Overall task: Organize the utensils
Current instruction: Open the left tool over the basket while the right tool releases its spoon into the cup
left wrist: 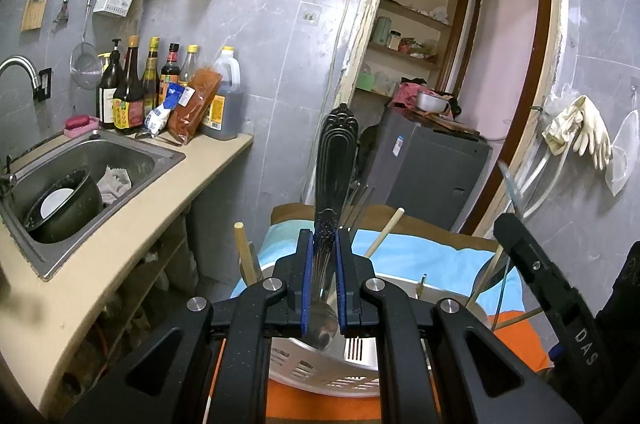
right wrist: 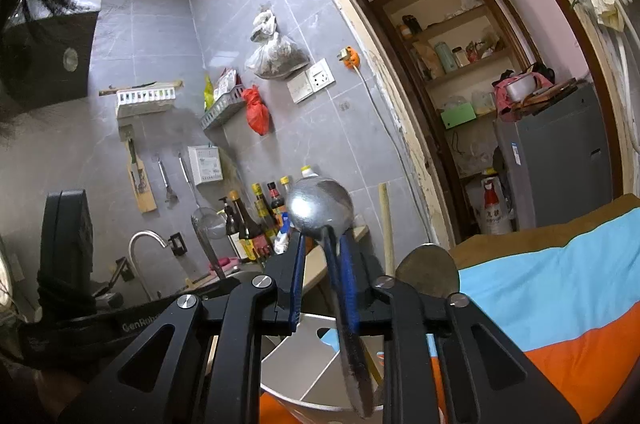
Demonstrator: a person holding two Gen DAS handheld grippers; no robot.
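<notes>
Now left gripper [left wrist: 323, 236] clamping spoon [left wrist: 334, 160] neck, handle pointing forward

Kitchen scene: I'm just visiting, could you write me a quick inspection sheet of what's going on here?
Surface: striped cloth, blue and orange, under a white basket.
Job's things: two metal spoons. One in the left claw, handle pointing away, bowl toward the camera. The other in the right claw, bowl pointing away. Wooden sticks stand in the basket.
Clutter: sauce bottles on the counter; pot in the sink.
Grippers: left claw shut on its spoon; right claw shut on its spoon.
Cables: white cord hanging from an orange wall plug.
Surroundings: tiled wall, open doorway to shelves, gloves hung by the frame.
</notes>
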